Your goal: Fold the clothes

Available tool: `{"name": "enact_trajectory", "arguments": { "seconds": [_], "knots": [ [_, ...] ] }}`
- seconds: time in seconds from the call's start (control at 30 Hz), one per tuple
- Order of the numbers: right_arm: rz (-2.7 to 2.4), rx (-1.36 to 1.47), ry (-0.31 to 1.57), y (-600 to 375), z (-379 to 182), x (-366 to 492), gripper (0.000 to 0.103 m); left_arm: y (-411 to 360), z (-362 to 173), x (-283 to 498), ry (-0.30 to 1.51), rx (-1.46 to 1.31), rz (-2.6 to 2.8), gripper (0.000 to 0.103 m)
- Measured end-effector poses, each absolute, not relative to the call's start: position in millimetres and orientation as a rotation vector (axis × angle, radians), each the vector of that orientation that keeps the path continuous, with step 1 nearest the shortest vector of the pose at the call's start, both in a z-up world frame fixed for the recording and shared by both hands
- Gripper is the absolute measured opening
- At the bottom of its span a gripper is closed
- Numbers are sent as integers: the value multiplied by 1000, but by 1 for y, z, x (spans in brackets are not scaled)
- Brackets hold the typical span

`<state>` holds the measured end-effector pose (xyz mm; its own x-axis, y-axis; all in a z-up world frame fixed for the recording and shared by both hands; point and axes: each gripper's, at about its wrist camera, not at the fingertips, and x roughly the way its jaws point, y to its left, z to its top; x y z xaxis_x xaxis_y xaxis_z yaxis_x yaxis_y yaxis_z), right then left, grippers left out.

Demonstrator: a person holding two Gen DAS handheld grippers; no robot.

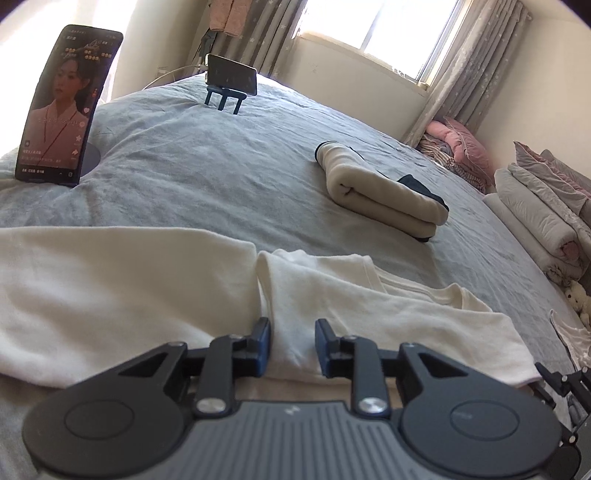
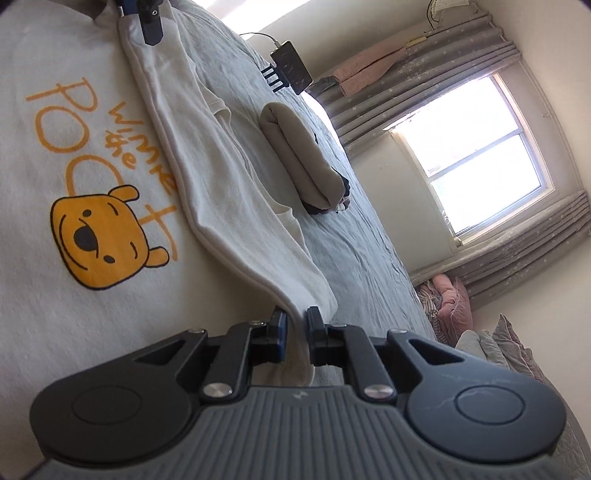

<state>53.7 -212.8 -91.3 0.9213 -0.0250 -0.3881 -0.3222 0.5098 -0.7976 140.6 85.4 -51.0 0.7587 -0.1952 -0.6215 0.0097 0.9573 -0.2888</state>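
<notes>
Grey bedsheet (image 1: 207,177) as ref. Phone on round stand (image 1: 62,107) at its left edge, screen lit. 2nd phone on blue stand (image 1: 231,79) at far end. Window w/ grey curtains (image 1: 402,26) beyond. Pink bedding pile (image 1: 461,147) off far-right corner.

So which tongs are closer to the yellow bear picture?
Right, probably. The right tongs pinch the shirt's edge just below the bear. The left tongs grip that edge at its far end, beyond the lettering.

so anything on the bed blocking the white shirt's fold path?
Nothing visible. Both the left gripper and right gripper are already shut on the white shirt edge. The folded beige garment lies apart from it on the grey sheet, clear of the shirt.
</notes>
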Motion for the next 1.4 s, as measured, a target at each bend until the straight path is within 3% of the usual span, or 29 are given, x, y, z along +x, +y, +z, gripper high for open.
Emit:
{"name": "enact_trajectory", "arguments": {
  "seconds": [0.03, 0.17, 0.33, 0.37, 0.4, 0.47, 0.57, 0.77, 0.93, 1.07, 1.17, 1.4],
  "knots": [
    [188, -1021, 383, -214, -91, 54, 5, 83, -51, 140, 699, -252, -100, 9],
    [188, -1030, 399, -213, -85, 52, 5, 81, -47, 139, 713, -202, -83, 5],
    [214, -1050, 483, -213, -94, 52, 8, 86, -42, 140, 768, -206, -73, 15],
    [220, -1036, 492, -214, -91, 51, 15, 89, -39, 138, 772, -224, -65, 28],
    [229, -1012, 502, -215, -86, 51, 16, 91, -36, 136, 762, -239, -56, 40],
    [262, -913, 509, -220, -70, 50, 20, 93, -29, 131, 709, -249, -55, 41],
    [322, -756, 474, -227, -45, 46, 41, 88, -21, 124, 634, -260, -121, 41],
    [358, -470, 403, -228, -28, 54, 41, 59, -33, 126, 606, -206, -277, 41],
    [295, -269, 486, -232, -44, 82, 41, 52, -54, 133, 652, -220, -346, 44],
    [271, -276, 590, -235, -61, 90, 41, 48, -58, 130, 689, -151, -372, 45],
    [260, -279, 596, -235, -58, 88, 41, 43, -54, 125, 695, -80, -421, 56],
    [295, -302, 571, -223, -58, 83, 43, 46, -53, 122, 649, -124, -404, 57]
  ]
}}
